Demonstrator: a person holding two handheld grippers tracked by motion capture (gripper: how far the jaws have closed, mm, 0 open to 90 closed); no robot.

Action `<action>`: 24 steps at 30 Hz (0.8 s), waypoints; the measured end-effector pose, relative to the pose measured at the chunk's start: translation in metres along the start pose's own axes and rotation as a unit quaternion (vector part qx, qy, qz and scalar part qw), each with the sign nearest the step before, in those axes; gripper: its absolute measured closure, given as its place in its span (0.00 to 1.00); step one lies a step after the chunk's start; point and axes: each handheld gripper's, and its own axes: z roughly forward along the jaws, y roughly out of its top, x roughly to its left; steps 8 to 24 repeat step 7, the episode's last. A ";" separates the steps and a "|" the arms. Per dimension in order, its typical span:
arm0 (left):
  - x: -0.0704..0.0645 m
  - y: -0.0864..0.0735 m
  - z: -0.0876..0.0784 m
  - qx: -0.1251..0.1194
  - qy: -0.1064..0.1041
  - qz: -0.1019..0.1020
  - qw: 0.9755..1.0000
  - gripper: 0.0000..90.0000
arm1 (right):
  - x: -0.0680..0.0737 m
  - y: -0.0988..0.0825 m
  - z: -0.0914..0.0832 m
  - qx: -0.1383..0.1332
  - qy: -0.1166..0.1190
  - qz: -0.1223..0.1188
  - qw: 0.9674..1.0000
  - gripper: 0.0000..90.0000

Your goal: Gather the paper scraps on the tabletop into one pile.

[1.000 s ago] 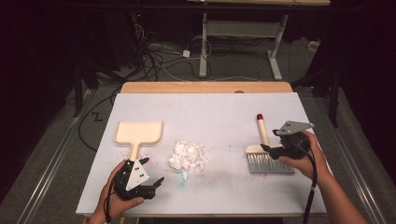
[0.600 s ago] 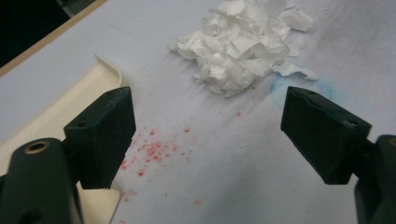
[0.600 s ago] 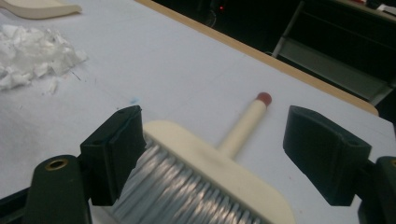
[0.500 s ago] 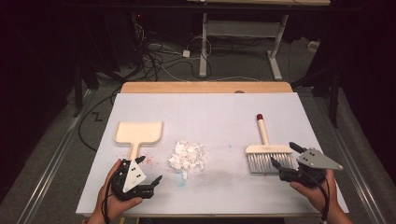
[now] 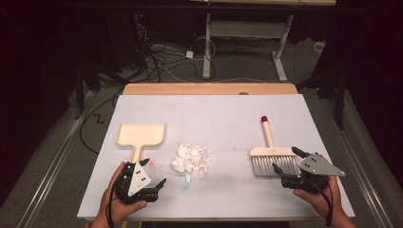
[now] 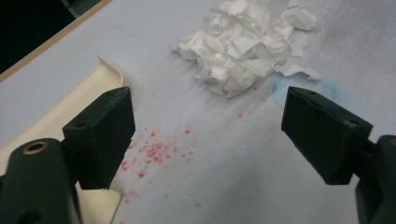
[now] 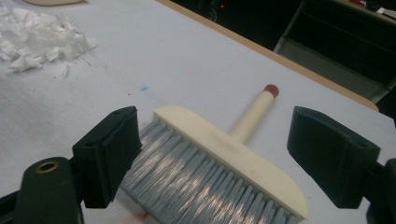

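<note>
The right gripper [image 5: 286, 161] has drawn back from the brush [image 5: 272, 154] to the lower right, jaws spread and empty. The left gripper [image 5: 154, 173], also spread, waits below the dustpan [image 5: 140, 135]. Paper scraps [image 5: 191, 159] lie mid-frame; sweeping seems unstarted, so grasping the brush likely comes next.

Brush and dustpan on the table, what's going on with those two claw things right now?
Left gripper open, empty, beside dustpan. Right gripper open at brush bristles, not gripping. Paper scraps piled between, unswept. Nothing in the way.
</note>
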 end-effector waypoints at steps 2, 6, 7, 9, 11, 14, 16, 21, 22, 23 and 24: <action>-0.001 0.000 0.001 0.004 0.004 0.003 1.000 0.19 | 0.000 0.000 0.001 -0.001 0.004 0.001 1.000 0.20; 0.000 0.001 0.003 0.008 0.012 0.002 1.000 0.19 | 0.000 -0.001 0.002 0.001 0.008 -0.001 1.000 0.20; 0.000 0.002 0.004 0.008 0.012 0.002 1.000 0.19 | 0.000 -0.002 0.002 0.001 0.009 -0.002 1.000 0.20; 0.000 0.002 0.004 0.008 0.012 0.002 1.000 0.19 | 0.000 -0.002 0.002 0.001 0.009 -0.002 1.000 0.20; 0.000 0.002 0.004 0.008 0.012 0.002 1.000 0.19 | 0.000 -0.002 0.002 0.001 0.009 -0.002 1.000 0.20; 0.000 0.002 0.004 0.008 0.012 0.002 1.000 0.19 | 0.000 -0.002 0.002 0.001 0.009 -0.002 1.000 0.20; 0.000 0.002 0.004 0.008 0.012 0.002 1.000 0.19 | 0.000 -0.002 0.002 0.001 0.009 -0.002 1.000 0.20; 0.000 0.002 0.004 0.008 0.012 0.002 1.000 0.19 | 0.000 -0.002 0.002 0.001 0.009 -0.002 1.000 0.20; 0.000 0.002 0.004 0.008 0.012 0.002 1.000 0.19 | 0.000 -0.002 0.002 0.001 0.009 -0.002 1.000 0.20; 0.000 0.002 0.004 0.008 0.012 0.002 1.000 0.19 | 0.000 -0.002 0.002 0.001 0.009 -0.002 1.000 0.20; 0.000 0.002 0.004 0.008 0.012 0.002 1.000 0.19 | 0.000 -0.002 0.002 0.001 0.009 -0.002 1.000 0.20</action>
